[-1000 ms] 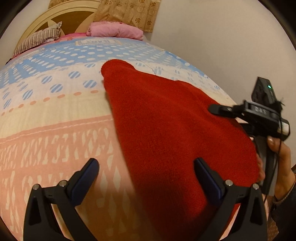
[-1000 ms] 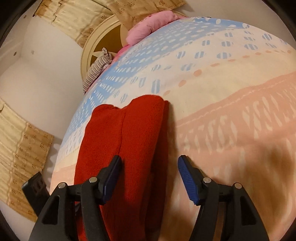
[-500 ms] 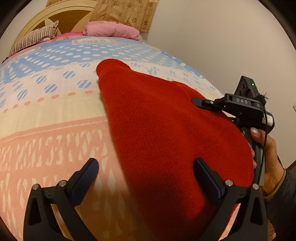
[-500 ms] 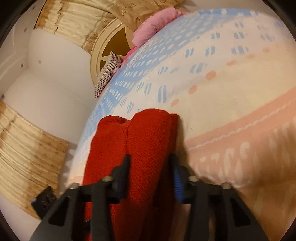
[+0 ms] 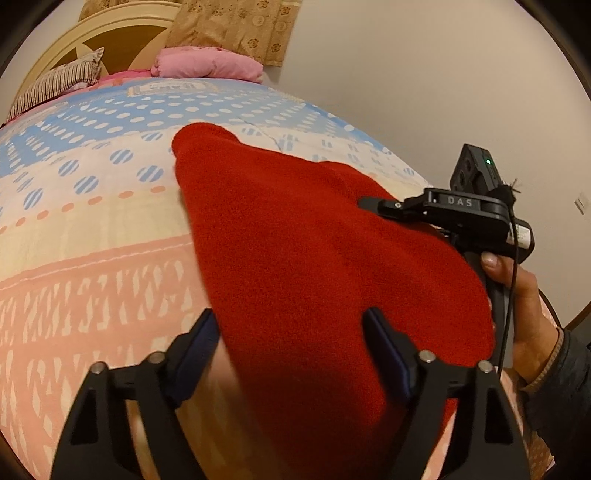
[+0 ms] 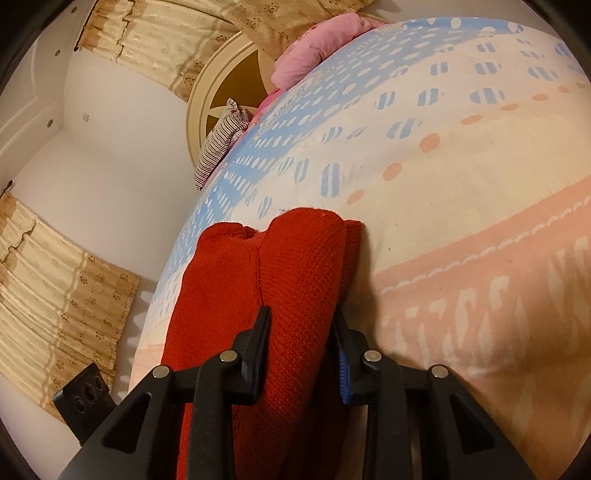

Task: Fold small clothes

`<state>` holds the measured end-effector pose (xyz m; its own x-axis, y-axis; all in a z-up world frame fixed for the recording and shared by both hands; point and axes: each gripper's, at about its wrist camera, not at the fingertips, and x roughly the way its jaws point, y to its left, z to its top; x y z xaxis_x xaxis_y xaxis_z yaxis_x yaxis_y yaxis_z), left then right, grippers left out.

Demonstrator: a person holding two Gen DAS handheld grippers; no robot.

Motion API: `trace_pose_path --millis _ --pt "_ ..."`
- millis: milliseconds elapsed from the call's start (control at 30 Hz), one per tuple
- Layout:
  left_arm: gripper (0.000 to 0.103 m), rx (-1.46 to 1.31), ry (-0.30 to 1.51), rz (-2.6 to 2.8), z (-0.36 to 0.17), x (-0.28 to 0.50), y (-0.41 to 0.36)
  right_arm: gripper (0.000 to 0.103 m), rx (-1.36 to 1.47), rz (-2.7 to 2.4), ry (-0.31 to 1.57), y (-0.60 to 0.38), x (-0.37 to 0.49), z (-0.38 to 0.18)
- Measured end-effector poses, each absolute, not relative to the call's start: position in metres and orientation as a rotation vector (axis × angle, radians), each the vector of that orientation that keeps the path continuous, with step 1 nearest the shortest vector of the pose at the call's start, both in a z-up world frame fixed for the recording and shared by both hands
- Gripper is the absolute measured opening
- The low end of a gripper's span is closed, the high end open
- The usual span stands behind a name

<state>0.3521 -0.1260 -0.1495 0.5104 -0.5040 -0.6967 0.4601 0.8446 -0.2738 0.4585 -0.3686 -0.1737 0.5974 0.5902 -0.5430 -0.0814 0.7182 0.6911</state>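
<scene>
A red knitted garment (image 5: 295,251) lies folded on the patterned bedspread (image 5: 92,229). In the left wrist view my left gripper (image 5: 291,332) is partly closed around the garment's near edge, one finger on each side of the cloth. In the right wrist view my right gripper (image 6: 301,332) is shut on a thick fold of the red garment (image 6: 295,266). The right gripper's body (image 5: 465,210) and the hand holding it show at the garment's right side in the left wrist view.
A pink pillow (image 5: 210,66) and a striped pillow (image 5: 55,85) lie at the headboard (image 5: 110,33) at the far end. A wall (image 5: 424,81) runs along the bed's right side. Curtains (image 6: 55,280) hang at the left in the right wrist view.
My right gripper has closed from open onto the garment's fold. My left gripper's fingers have narrowed around the garment's near edge.
</scene>
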Motion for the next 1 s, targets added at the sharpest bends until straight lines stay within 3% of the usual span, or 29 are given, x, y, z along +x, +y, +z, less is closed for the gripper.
trace_pose_path --millis 600,1000 --pt "0.047 0.058 0.840 -0.494 -0.131 0.335 -0.138 0.026 0.516 0.431 0.708 -0.353 0.433 -0.152" --pt "0.043 0.100 0.819 -0.470 -0.115 0.300 -0.118 0.026 0.462 0.481 0.639 -0.320 0.390 -0.122"
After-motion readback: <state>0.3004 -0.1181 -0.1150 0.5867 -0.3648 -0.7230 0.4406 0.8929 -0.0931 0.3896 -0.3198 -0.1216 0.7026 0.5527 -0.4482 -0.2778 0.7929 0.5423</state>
